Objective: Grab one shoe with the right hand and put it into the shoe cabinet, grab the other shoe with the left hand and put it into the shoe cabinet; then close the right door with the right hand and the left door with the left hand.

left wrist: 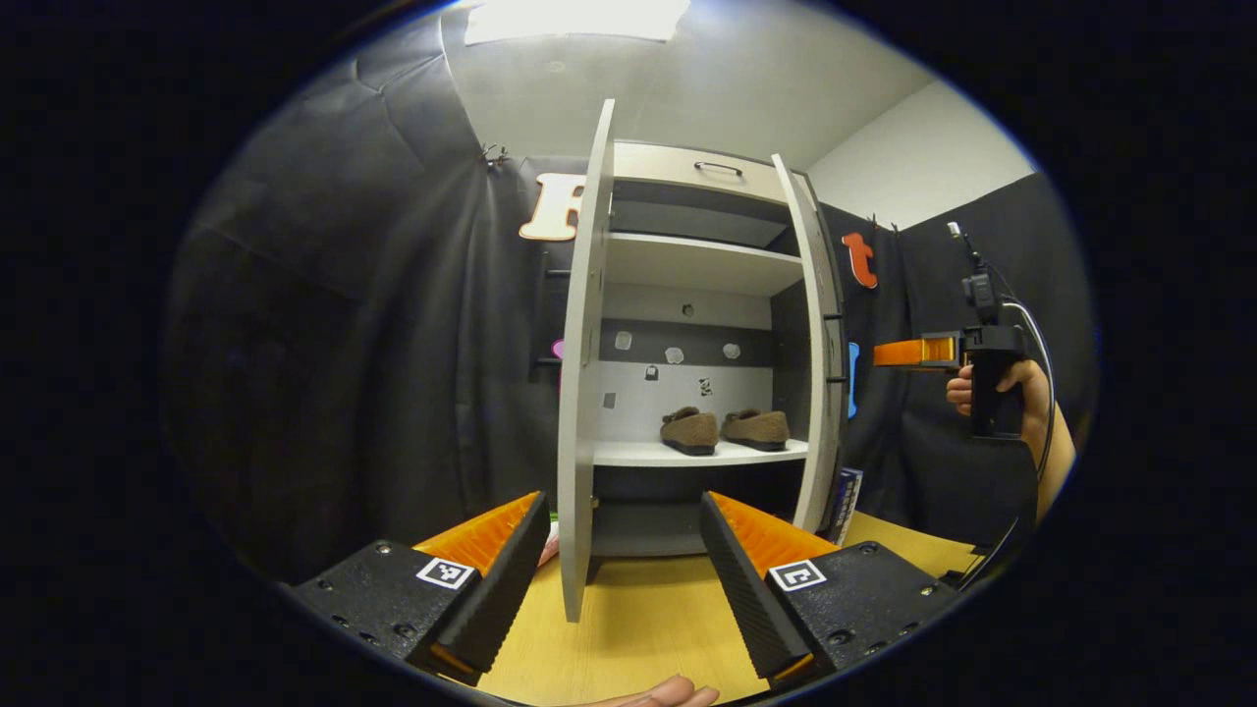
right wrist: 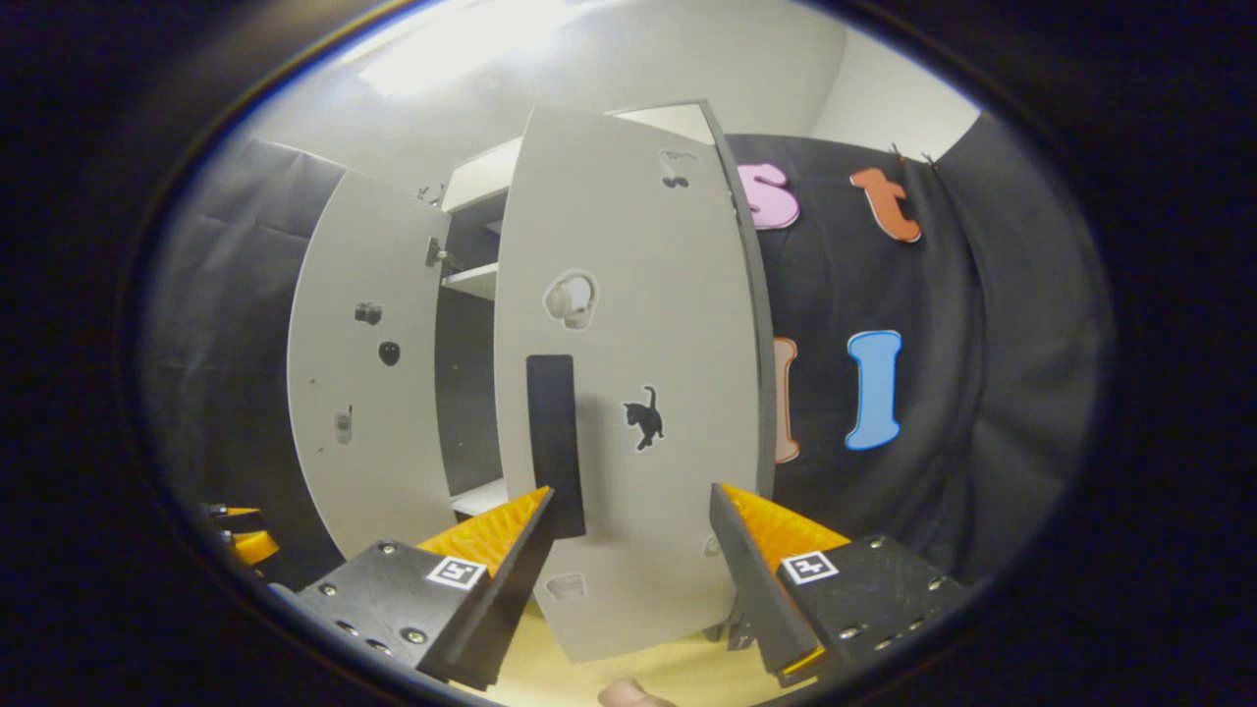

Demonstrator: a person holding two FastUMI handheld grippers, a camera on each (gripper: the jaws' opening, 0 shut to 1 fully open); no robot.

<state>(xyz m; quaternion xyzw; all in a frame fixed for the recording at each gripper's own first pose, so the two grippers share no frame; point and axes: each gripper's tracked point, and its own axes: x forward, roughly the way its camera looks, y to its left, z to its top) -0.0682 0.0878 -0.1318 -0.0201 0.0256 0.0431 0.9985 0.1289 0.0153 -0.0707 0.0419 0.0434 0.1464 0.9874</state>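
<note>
**Shoes shelved, both doors ajar**

Two brown shoes [left wrist: 725,430] sit side by side on the lower shelf [left wrist: 638,454] of the shoe cabinet [left wrist: 692,177]. The left gripper [left wrist: 626,560] faces the left door [left wrist: 585,373] edge-on, jaws apart and empty. The right gripper [right wrist: 628,550], jaws likewise spread, faces the right door [right wrist: 628,334] near its dark handle [right wrist: 555,442].

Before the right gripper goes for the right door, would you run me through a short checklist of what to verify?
1. Both shoes on the cabinet shelf: ok.
2. Right gripper open and empty: ok.
3. Right door open, directly ahead of right gripper: ok.
4. Left gripper open and empty: ok.
5. Left door open, edge between the left gripper's fingers: ok.
6. Shoes clear of the doors' swing: cannot tell.
</note>
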